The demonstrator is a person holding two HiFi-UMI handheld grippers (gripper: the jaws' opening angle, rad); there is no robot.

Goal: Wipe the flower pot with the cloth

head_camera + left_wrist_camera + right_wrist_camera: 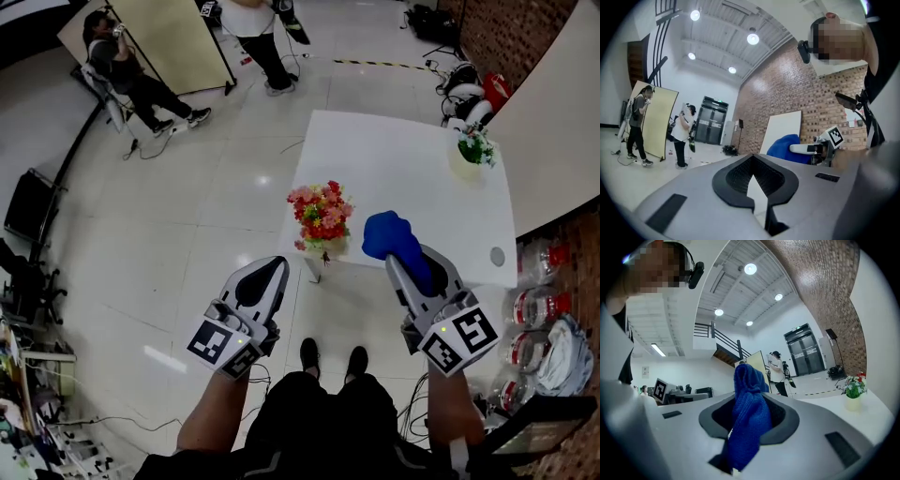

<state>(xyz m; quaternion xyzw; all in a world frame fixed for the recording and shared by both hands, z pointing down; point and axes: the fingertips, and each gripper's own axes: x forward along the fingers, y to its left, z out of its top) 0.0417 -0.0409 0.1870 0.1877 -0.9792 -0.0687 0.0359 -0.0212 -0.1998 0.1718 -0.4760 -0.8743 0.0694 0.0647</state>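
Observation:
A pale flower pot (pixel 327 247) full of red and orange flowers (pixel 322 212) stands at the near left edge of the white table (pixel 403 169). My right gripper (pixel 405 255) is held up in front of the table, shut on a blue cloth (pixel 393 236) that bunches above its jaws. In the right gripper view the cloth (pixel 748 413) hangs down between the jaws of that gripper (pixel 740 430). My left gripper (pixel 266 278) is below and left of the pot, shut with nothing in it. In the left gripper view its jaws (pixel 757 187) point away from the pot, and the blue cloth (pixel 782 147) shows at the right.
A second small pot with green and white flowers (pixel 472 154) stands at the table's far right, also visible in the right gripper view as the small pot (pixel 853 396). A grey disc (pixel 497 256) lies near the right edge. Jars (pixel 539 305) crowd the floor at right. People and a yellow board (pixel 178 42) are far back.

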